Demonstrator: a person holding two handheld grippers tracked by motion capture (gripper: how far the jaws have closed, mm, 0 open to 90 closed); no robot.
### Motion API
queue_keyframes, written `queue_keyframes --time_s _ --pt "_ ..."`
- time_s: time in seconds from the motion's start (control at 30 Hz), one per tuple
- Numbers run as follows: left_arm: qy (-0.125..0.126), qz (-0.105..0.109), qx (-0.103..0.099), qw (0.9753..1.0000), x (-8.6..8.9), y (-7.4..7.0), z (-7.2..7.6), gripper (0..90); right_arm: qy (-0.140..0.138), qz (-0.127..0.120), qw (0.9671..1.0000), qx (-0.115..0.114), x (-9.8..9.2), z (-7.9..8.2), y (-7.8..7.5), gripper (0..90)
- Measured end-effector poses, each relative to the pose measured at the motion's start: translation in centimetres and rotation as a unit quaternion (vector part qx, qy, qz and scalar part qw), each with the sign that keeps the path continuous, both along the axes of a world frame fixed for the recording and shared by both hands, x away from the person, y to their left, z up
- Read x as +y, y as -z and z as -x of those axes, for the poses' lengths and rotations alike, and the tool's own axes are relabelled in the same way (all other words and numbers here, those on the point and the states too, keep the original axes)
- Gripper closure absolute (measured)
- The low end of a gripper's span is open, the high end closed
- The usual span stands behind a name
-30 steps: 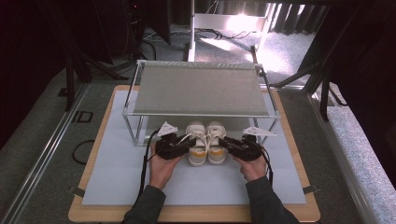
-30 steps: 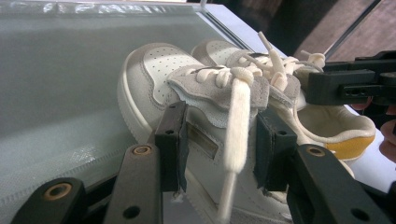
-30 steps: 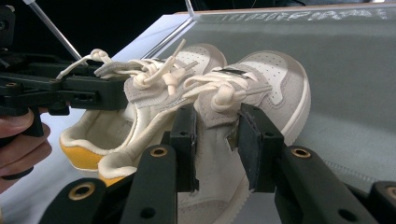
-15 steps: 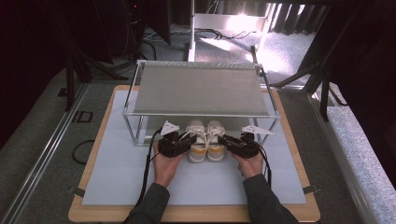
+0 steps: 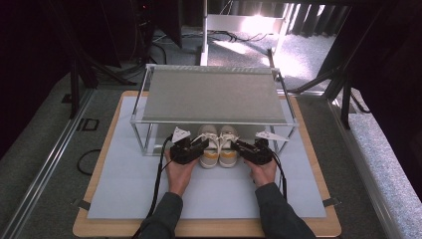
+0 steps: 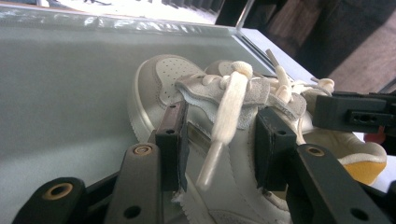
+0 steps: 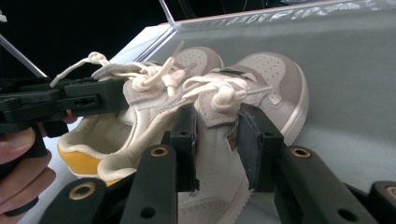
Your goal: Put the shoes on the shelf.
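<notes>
Under the front edge of the wire shelf (image 5: 211, 94), on the grey mat (image 5: 124, 184), two white shoes stood side by side. The left gripper (image 5: 195, 146) was clamped on the left shoe (image 6: 205, 154) at its side wall. The right gripper (image 5: 242, 147) was clamped likewise on the right shoe (image 7: 243, 116).

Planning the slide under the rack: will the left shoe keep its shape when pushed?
Probably not fully: the left tool pinches the left shoe by its soft collar, which looks creased. The flat sole should slide without tipping. Loose laces may snag.
</notes>
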State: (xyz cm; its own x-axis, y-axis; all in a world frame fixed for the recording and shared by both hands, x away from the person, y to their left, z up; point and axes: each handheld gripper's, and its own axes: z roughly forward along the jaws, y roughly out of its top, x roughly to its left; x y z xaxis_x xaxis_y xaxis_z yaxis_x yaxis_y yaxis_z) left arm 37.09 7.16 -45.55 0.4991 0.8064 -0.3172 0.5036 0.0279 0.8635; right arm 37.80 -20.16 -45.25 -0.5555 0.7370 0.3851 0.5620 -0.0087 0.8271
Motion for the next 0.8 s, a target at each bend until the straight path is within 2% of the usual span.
queue_keyframes --time_s 0.17,0.4,0.5,0.53,0.67,0.7,0.73,0.8 --pt "-0.009 0.005 -0.004 0.9999 -0.3 0.3 -0.6 60.2 0.001 -0.001 0.9999 -0.017 -0.1 -0.8 0.5 68.9" --pt "-0.029 0.016 -0.007 0.9994 -0.6 0.8 -1.3 60.3 0.009 0.002 0.9997 -0.023 0.0 -1.6 0.8 68.8" --pt "-0.037 0.023 -0.006 0.999 -0.6 0.9 -1.4 60.4 0.015 -0.003 0.9999 -0.009 0.2 -1.8 0.7 68.9" --pt "-0.04 0.022 -0.006 0.9989 -0.6 1.0 -1.5 60.3 0.011 -0.002 0.9998 -0.017 0.2 -1.9 0.8 68.9" --pt "-0.048 0.028 0.006 0.9985 -0.3 1.2 -1.7 60.6 0.007 0.003 0.9997 -0.025 0.3 -2.6 0.9 68.9" --pt "-0.047 0.031 0.009 0.9984 -0.3 1.4 -1.8 60.6 0.011 -0.001 0.9999 0.004 0.5 -2.3 0.8 68.8" --pt "-0.043 0.023 0.007 0.9988 -0.1 1.5 -1.9 60.6 0.014 -0.001 0.9998 0.011 0.5 -2.3 0.9 68.8" --pt "-0.043 0.025 0.008 0.9988 0.1 1.6 -2.1 60.3 0.017 -0.003 0.9997 0.015 0.6 -2.3 0.9 68.6"
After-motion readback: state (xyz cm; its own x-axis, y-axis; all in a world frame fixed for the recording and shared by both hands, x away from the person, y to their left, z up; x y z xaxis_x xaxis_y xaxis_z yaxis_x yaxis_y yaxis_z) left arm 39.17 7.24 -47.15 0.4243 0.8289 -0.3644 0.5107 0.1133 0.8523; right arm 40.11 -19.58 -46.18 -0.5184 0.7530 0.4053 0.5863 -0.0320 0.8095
